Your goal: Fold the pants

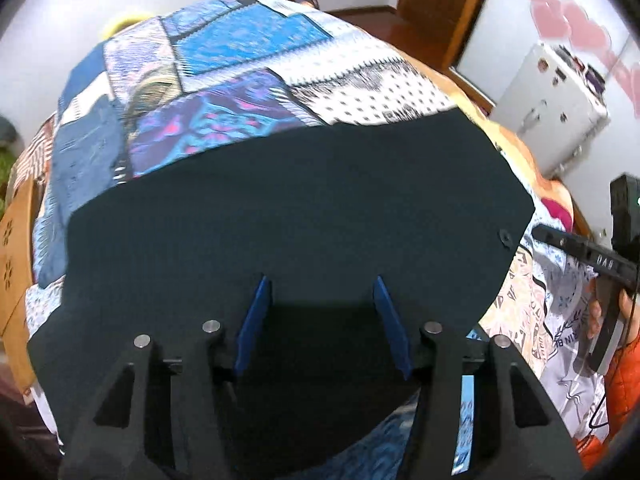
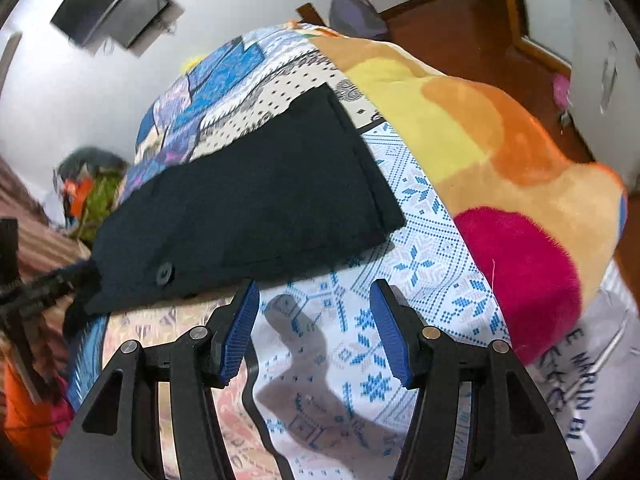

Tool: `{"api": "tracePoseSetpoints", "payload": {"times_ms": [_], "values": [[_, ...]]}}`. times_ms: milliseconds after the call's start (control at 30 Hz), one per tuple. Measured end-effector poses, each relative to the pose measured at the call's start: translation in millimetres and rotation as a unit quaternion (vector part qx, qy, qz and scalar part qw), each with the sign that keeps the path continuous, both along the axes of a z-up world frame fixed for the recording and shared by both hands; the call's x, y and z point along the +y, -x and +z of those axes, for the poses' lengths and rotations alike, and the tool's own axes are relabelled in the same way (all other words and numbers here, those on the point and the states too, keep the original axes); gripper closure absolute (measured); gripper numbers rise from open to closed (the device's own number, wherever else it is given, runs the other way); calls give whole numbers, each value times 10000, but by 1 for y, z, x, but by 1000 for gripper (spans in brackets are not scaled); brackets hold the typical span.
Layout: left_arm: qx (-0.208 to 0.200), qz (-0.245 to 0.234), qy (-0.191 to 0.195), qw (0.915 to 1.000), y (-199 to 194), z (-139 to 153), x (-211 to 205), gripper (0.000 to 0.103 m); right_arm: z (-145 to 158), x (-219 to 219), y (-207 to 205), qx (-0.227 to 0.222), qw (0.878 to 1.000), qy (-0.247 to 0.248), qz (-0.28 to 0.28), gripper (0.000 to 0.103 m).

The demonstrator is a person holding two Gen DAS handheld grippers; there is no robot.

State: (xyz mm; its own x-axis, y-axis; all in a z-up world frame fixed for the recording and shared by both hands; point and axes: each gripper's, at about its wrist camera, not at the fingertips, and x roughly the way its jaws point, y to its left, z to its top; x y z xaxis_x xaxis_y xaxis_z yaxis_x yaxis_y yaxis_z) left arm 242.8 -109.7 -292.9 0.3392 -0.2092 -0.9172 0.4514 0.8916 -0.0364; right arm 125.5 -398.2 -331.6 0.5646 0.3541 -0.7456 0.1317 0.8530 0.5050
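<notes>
Dark navy pants (image 1: pixel 300 200) lie flat on the patchwork bedspread, folded into a broad slab with a button (image 1: pixel 505 235) at the right edge. My left gripper (image 1: pixel 321 280) hovers over their near part, tilted steeply down. Its blue pads stand apart and pinch no cloth. In the right wrist view the pants (image 2: pixel 260 200) stretch away to the upper right, with the button (image 2: pixel 164 271) near the closest corner. My right gripper (image 2: pixel 315 284) is open just off that edge, above bare bedspread, with nothing between its fingers.
The patchwork bedspread (image 2: pixel 420 220) covers the bed. A plush orange, yellow and pink blanket (image 2: pixel 500 152) lies heaped to the right of the pants. An orange sleeve (image 1: pixel 624 380) is at the right edge. A white cabinet (image 1: pixel 560 108) and wooden floor (image 2: pixel 448 28) lie beyond the bed.
</notes>
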Motion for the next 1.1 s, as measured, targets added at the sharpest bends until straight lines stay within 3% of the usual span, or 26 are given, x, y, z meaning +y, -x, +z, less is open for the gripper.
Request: {"api": "tracePoseSetpoints", "payload": {"times_ms": [500, 567, 700, 767, 1100], "values": [[-223, -117, -12, 9997, -19, -10, -35, 48, -7, -7, -23, -395, 9981, -127, -463, 44], [-256, -136, -44, 9996, -20, -11, -37, 48, -7, -8, -26, -460, 9976, -79, -515, 49], [-306, -151, -88, 9994, -21, -12, -40, 48, -6, -10, -36, -508, 9971, 55, -566, 80], [-321, -157, -94, 9993, -21, -11, -41, 48, -5, -12, -38, -527, 9971, -126, -539, 86], [-219, 31, 238, 9995, -20, 2, -26, 48, 42, -2, -32, -1129, 9927, -175, -386, 90]]}}
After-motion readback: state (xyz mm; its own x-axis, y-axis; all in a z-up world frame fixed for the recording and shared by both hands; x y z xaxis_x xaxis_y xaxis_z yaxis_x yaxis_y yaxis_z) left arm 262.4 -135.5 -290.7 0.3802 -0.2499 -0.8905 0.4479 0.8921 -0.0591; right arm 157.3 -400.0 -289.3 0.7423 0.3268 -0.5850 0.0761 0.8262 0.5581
